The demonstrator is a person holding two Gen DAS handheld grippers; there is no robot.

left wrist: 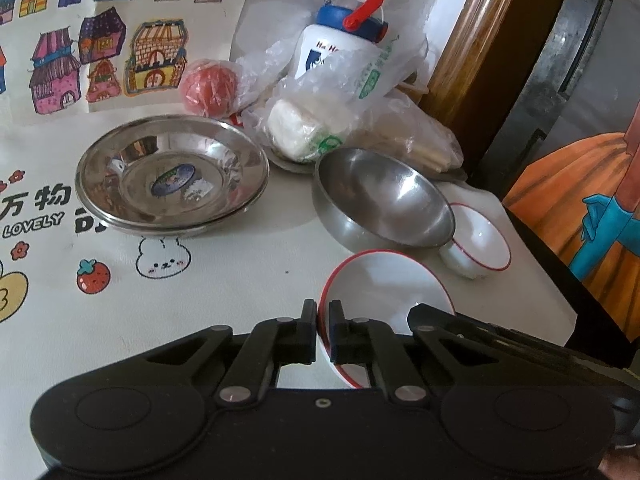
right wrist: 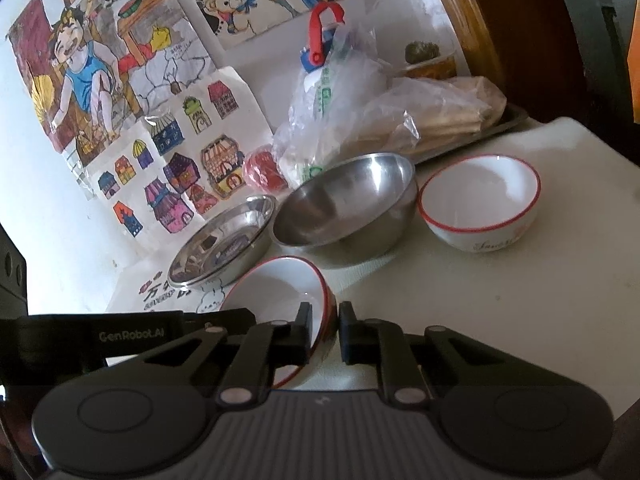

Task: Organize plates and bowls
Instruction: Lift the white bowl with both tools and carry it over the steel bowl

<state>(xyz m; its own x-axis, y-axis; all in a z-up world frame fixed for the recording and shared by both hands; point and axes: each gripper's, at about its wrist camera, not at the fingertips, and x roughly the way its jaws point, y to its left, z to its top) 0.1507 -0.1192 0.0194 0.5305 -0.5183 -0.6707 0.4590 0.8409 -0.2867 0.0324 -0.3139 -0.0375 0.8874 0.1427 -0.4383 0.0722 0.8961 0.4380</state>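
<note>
I have both grippers clamped on the same red-rimmed white bowl (left wrist: 384,292): my left gripper (left wrist: 323,334) pinches its rim at the 9 o'clock side, my right gripper (right wrist: 325,332) pinches the wall at 3 o'clock, and the bowl sits tilted at 6 o'clock on the table (left wrist: 240,288). The 2nd red-rimmed bowl (right wrist: 480,200) waits at 2 o'clock, just beside the steel bowl (right wrist: 344,204), with the stacked steel plates (left wrist: 172,176) at 10 o'clock. To nest it well, I judge 1 grip should let go first, then I level the bowl and lower it squarely.
</note>
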